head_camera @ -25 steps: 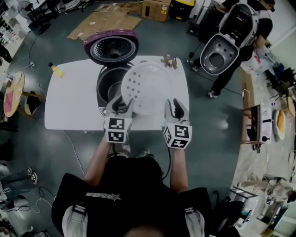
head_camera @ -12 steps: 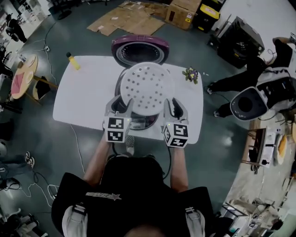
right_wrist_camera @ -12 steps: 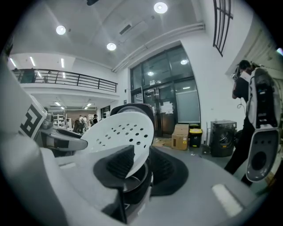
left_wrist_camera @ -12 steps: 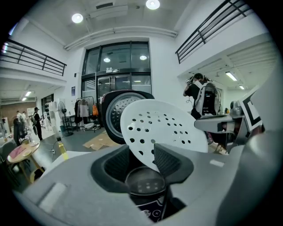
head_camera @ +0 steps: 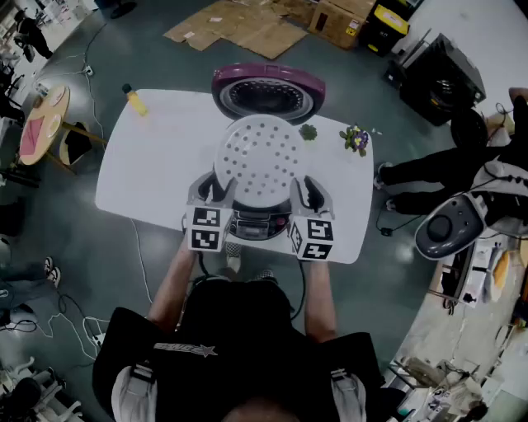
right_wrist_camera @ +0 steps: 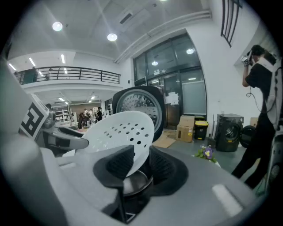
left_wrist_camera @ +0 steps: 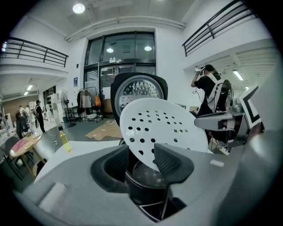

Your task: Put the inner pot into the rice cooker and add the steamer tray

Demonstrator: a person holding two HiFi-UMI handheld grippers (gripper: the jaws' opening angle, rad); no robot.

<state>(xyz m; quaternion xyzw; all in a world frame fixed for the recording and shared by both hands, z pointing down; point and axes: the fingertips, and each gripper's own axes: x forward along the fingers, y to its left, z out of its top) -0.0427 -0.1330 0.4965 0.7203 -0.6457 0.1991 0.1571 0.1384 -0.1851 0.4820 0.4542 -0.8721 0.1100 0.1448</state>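
The white perforated steamer tray [head_camera: 260, 155] hangs tilted over the rice cooker [head_camera: 252, 224], whose purple-rimmed lid [head_camera: 268, 89] stands open behind it. My left gripper [head_camera: 216, 188] is shut on the tray's near-left rim and my right gripper [head_camera: 305, 189] on its near-right rim. In the left gripper view the tray [left_wrist_camera: 157, 128] rises from between the pads of the left gripper [left_wrist_camera: 141, 160], and the metal inner pot [left_wrist_camera: 146, 174] sits in the cooker just below. The right gripper view shows the tray [right_wrist_camera: 119, 131] clamped by the right gripper [right_wrist_camera: 139, 162] above the pot [right_wrist_camera: 132, 182].
On the white table [head_camera: 157, 165] stand a yellow bottle [head_camera: 134, 100] at the far left and a small flower bunch [head_camera: 356, 138] at the far right. A person [head_camera: 487, 177] with equipment stands to the right of the table. Cardboard [head_camera: 239, 25] lies on the floor beyond.
Both grippers have carried the tray leftward from beside the cooker to over its opening, and slightly lower. The grip on the rim is unchanged.
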